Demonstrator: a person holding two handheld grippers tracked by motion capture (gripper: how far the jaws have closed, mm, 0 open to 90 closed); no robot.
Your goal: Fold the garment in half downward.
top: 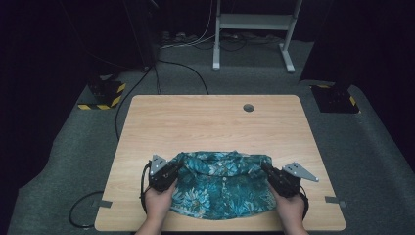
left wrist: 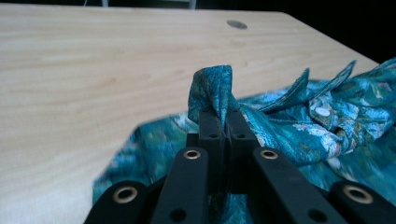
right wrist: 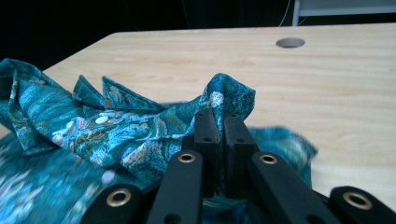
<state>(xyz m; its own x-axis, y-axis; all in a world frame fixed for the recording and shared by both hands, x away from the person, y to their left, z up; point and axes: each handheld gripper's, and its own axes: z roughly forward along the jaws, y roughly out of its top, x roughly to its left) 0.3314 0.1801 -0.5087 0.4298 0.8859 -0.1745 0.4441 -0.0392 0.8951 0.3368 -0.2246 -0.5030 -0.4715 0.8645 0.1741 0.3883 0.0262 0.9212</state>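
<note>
Both grippers pinch the far corners of a teal floral shirt, mid-fold, at the near edge of the table.

The left gripper (top: pixel 172 172) and right gripper (top: pixel 268 172) each have jaws clamped tight on a bunch of the shirt (top: pixel 222 188), one at the left shoulder, one at the right; cloth pokes up past the closed tips in the left gripper view (left wrist: pixel 212 91) and the right gripper view (right wrist: pixel 229 95). Holding both shoulders at once likely keeps the fold edge straight and the top half level. The shirt lies on the wooden table (top: pixel 210 122), near side, centred between the hands, collar and white buttons (right wrist: pixel 101 120) facing up, with the fabric rumpled along the far edge. The cable hole (top: pixel 248 107) sits far off, well apart.
</note>
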